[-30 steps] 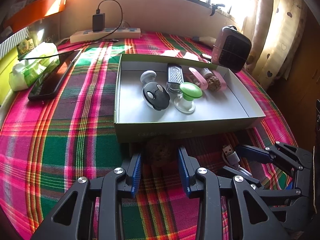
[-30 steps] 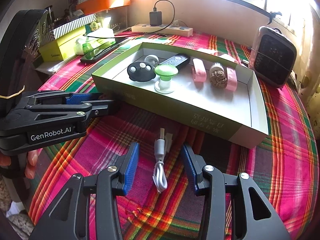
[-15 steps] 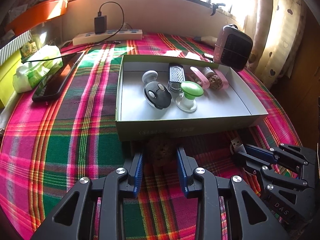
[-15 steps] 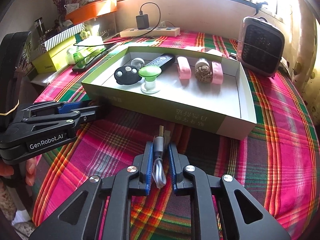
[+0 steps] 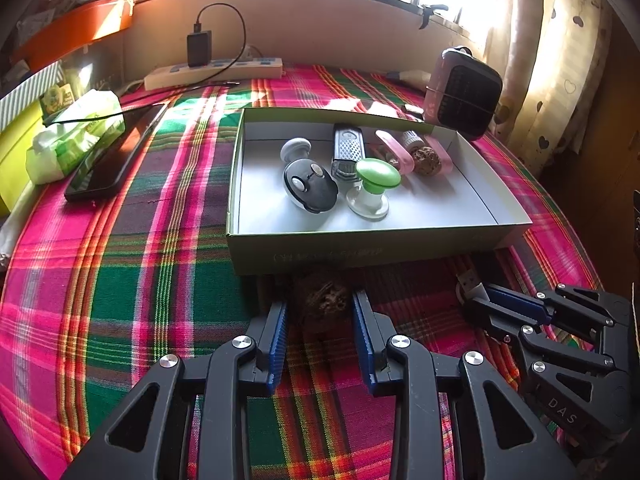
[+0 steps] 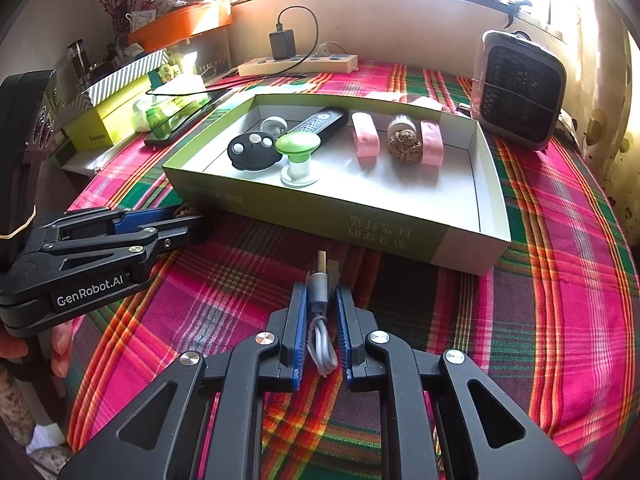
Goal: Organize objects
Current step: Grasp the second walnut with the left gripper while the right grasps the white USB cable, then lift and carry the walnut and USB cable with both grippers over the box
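Right tongs [image 6: 321, 300] pinched on coiled grey cable [image 6: 320, 332]; left tongs [image 5: 320, 312] wide around knobbly brown ball [image 5: 324, 300].

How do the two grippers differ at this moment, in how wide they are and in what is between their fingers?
The left gripper stands open, its jaws wide apart; the right gripper is nearly closed. The left gripper has a brown wrinkled ball between its fingers, seemingly without pressing it; the right gripper is clamped on a grey USB cable, with the plug sticking out in front. Both are low over the plaid cloth, just before the green box.
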Demonstrator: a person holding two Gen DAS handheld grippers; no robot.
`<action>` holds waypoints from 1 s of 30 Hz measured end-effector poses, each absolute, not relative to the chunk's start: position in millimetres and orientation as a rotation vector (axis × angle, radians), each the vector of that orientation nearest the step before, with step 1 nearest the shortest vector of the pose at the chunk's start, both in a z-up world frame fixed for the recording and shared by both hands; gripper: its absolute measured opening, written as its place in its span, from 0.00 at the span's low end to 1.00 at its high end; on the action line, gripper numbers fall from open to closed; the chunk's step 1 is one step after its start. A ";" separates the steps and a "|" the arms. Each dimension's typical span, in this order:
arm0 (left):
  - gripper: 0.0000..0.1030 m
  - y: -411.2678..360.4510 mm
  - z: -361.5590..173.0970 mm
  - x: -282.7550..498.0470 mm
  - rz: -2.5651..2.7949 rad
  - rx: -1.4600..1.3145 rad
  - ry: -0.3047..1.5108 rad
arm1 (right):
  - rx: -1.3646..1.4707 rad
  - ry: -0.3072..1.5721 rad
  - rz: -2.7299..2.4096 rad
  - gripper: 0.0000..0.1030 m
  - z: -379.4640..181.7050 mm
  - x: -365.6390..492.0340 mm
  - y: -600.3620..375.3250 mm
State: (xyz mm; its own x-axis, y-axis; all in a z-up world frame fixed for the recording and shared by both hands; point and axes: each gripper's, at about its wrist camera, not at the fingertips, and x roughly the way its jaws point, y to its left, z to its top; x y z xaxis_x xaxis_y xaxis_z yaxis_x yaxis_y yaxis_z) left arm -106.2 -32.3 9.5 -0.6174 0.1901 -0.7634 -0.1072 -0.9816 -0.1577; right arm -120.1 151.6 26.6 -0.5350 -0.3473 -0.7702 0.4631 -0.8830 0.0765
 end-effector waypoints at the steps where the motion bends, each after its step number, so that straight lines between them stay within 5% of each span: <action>1: 0.27 -31.4 9.7 -105.4 2.681 -1.282 -0.142 | 1.163 0.182 -2.400 0.13 26.7 -119.8 152.1; 30: 0.27 -9.9 27.6 -92.5 2.639 -1.212 -0.121 | 1.129 0.089 -2.434 0.12 38.3 -111.7 171.9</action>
State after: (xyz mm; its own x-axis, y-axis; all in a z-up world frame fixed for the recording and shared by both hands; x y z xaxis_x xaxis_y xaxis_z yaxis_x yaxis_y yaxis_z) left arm -92.5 -9.9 27.6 -0.6294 0.2457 -0.7372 -0.1770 -0.9691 -0.1719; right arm -111.7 171.9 38.3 -0.5619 -0.3735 -0.7381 0.4264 -0.8954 0.1284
